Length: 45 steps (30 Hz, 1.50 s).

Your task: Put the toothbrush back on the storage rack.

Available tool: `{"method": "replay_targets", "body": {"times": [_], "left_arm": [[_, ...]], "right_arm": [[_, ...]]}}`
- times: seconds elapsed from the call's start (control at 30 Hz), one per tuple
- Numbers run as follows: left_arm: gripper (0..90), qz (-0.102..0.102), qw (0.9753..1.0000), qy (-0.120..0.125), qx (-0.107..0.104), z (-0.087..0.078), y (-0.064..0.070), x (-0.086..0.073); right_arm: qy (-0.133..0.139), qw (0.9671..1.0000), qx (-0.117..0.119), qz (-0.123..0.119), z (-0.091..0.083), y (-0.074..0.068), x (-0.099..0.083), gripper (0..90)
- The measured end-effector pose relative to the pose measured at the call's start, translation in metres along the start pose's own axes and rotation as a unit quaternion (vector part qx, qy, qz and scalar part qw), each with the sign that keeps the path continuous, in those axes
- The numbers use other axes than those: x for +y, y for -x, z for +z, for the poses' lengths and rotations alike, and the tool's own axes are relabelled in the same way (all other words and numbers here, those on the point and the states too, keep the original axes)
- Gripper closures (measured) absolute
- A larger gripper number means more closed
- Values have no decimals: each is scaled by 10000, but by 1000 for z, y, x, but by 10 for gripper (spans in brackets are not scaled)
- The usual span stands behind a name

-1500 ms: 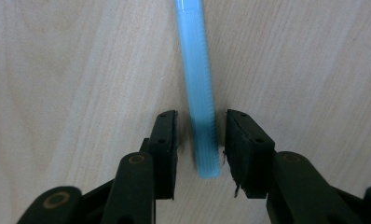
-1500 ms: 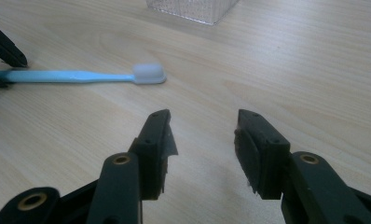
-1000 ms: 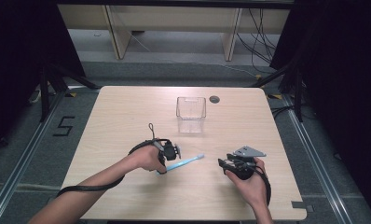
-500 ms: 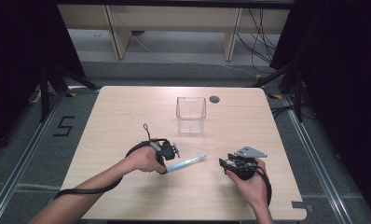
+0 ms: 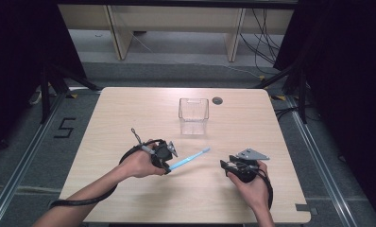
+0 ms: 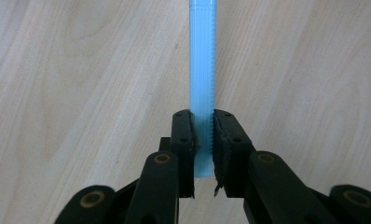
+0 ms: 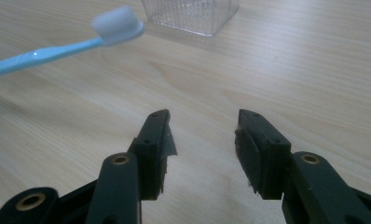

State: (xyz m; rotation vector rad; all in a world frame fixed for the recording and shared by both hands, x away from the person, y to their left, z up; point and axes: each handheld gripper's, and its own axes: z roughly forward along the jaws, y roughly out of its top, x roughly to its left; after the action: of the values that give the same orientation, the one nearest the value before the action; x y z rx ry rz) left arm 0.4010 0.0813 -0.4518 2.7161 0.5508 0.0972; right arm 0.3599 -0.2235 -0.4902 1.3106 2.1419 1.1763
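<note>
The left gripper (image 5: 163,156) is clamping the handle end of a light-blue plastic toothbrush (image 5: 190,158) and is holding it just above the pale wooden table (image 5: 129,113), at the table's near middle, with the white bristled head pointing toward the clear, ribbed plastic cup (image 5: 193,115) standing well beyond it. In the left gripper view the two black jaws are closing flat on either side of the blue handle (image 6: 202,93), close to its butt end, so that most of the shaft is projecting forward unsupported. Judged from this, the step in hand is carrying the brush to the cup; doing it well is likely calling for keeping the grip firm, since so short a hold may be letting the long shaft pivot, and for tipping the brush toward upright before lowering it inside the rim rather than against the light wall, which could be tipping over. The right gripper (image 5: 233,166) is resting near the table's near right, apart from the brush; its jaws are standing wide apart, grasping nothing, with the toothbrush head (image 7: 118,24) and the cup's base (image 7: 193,14) lying ahead of them.
</note>
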Motion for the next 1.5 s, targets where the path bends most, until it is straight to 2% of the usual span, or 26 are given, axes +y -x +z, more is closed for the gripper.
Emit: {"method": "replay_targets", "body": {"times": [0.1, 0.13, 0.17, 0.27, 0.33, 0.43, 0.47, 0.53, 0.57, 0.63, 0.67, 0.73, 0.77, 0.8, 0.83, 0.87, 0.93, 1.03, 1.07, 1.13, 1.17, 1.33, 1.37, 1.4, 1.43, 1.5], "left_arm": [[783, -58, 9997, 228, 10, -3, 0, -5], [783, -83, 9995, 307, 35, -4, 0, -7], [783, -109, 9991, 396, 52, -4, -1, -8], [783, -162, 9983, 556, 85, -6, -1, -11], [783, -380, 9948, 946, 71, -7, 1, -14], [783, -331, 9940, 1034, 102, -9, -1, -16], [784, -347, 9922, 1193, 120, -10, -1, -19], [783, -368, 9913, 1257, 133, -10, -1, -20], [784, -405, 9883, 1464, 150, -10, -1, -23], [783, -376, 9883, 1469, 174, -12, -2, -25], [783, -585, 9823, 1769, 182, -9, -1, -27], [783, -478, 9840, 1706, 195, -10, -2, -29], [783, -674, 9772, 2003, 212, -7, -1, -31], [783, -674, 9772, 2003, 212, -7, -1, -31], [783, -732, 9734, 2158, 224, -6, 0, -33], [783, -732, 9734, 2158, 224, -6, 0, -33], [783, -884, 9654, 2447, 183, -3, 2, -35], [783, -969, 9591, 2653, 173, 0, 3, -37], [783, -994, 9562, 2748, 197, 1, 3, -37], [783, -1010, 9562, 2741, 204, 1, 3, -38], [783, -1099, 9529, 2823, 119, 2, 3, -39], [783, -1151, 9481, 2959, 182, 5, 3, -41], [783, -1174, 9437, 3085, 218, 5, 3, -41], [783, -1174, 9437, 3085, 218, 5, 3, -41], [784, -1238, 9397, 3176, 285, 6, 4, -41], [783, -1197, 9375, 3256, 280, 6, 4, -42]], "right_arm": [[-15, 9999, -98, -41, 1, -2, -1, 547], [-24, 10000, 11, 48, 2, -4, -1, 547], [-37, 9999, -47, -107, 2, -4, -1, 548], [16, 10000, 32, 24, 4, -7, -1, 549], [86, 9999, 68, 71, 5, -10, -1, 553], [173, 9998, 42, -14, 5, -12, 1, 555], [194, 9995, 161, 199, 6, -17, 1, 557], [353, 9991, 207, 60, 8, -19, 2, 558], [394, 9987, 294, 110, 9, -21, 3, 562], [361, 9981, 349, 370, 7, -29, 4, 562], [503, 9974, 475, 215, 10, -28, 6, 564], [524, 9970, 514, 263, 10, -30, 7, 569], [700, 9958, 554, 193, 11, -32, 10, 573], [700, 9958, 554, 193, 11, -32, 10, 573], [735, 9950, 614, 296, 10, -36, 14, 575], [735, 9950, 614, 296, 10, -36, 14, 575], [809, 9936, 729, 312, 11, -39, 19, 578], [920, 9928, 724, 239, 12, -41, 24, 586], [923, 9912, 872, 377, 12, -44, 26, 588], [952, 9910, 850, 409, 12, -45, 27, 591], [1014, 9896, 945, 390, 12, -47, 31, 610], [1091, 9873, 1055, 471, 12, -50, 36, 620], [1150, 9862, 1074, 511, 12, -51, 38, 620], [1150, 9862, 1074, 511, 12, -51, 38, 620], [1231, 9853, 1045, 557, 12, -52, 39, 620], [1331, 9836, 1085, 545, 13, -53, 41, 619]]}}
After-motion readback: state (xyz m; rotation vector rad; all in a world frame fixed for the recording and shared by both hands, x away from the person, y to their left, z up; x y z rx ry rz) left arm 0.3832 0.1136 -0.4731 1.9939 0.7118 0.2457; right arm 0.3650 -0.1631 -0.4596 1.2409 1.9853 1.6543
